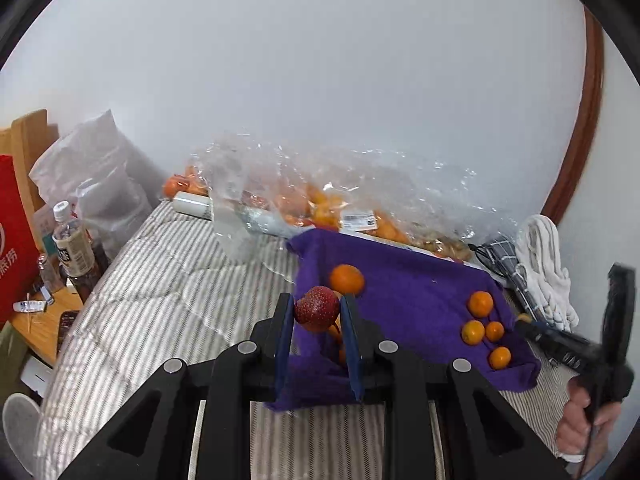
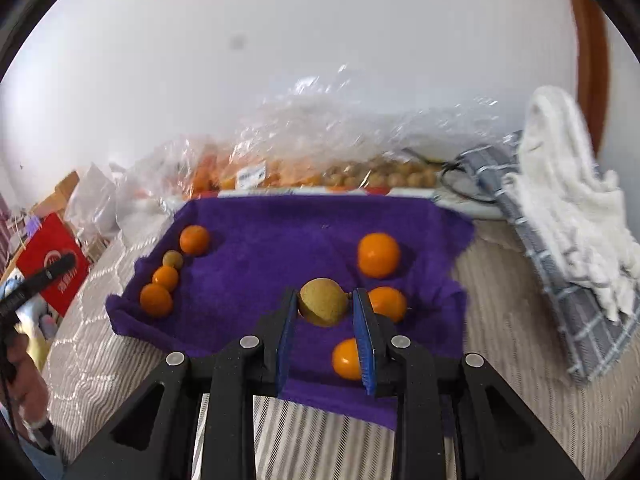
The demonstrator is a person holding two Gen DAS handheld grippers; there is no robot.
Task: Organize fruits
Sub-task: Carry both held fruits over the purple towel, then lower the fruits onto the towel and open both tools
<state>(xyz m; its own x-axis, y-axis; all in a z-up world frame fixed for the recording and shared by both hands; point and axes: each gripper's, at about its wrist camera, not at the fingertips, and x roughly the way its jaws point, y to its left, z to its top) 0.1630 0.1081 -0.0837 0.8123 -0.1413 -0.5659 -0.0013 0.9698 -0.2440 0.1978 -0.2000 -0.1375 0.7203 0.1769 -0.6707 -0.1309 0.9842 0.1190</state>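
Observation:
A purple cloth point(image 1: 412, 280) point(image 2: 280, 232) lies on the striped bed. My left gripper point(image 1: 317, 312) is shut on a red speckled fruit point(image 1: 318, 306) above the cloth's left edge. My right gripper point(image 2: 324, 306) is shut on a brown-green round fruit point(image 2: 323, 301) above the cloth's front. Several oranges lie on the cloth: a group at its right in the left wrist view point(image 1: 480, 304), and in the right wrist view a group at its left point(image 2: 156, 300) and another near the right gripper point(image 2: 378, 254). A small brown fruit point(image 2: 173, 259) sits among the left group.
Clear plastic bags of oranges point(image 1: 320, 204) and brown fruits point(image 2: 384, 176) lie along the wall behind the cloth. A white towel point(image 2: 568, 184) on a grey checked cloth point(image 2: 560, 300) lies right. A bottle point(image 1: 74, 244) and red bag point(image 1: 12, 240) stand left of the bed.

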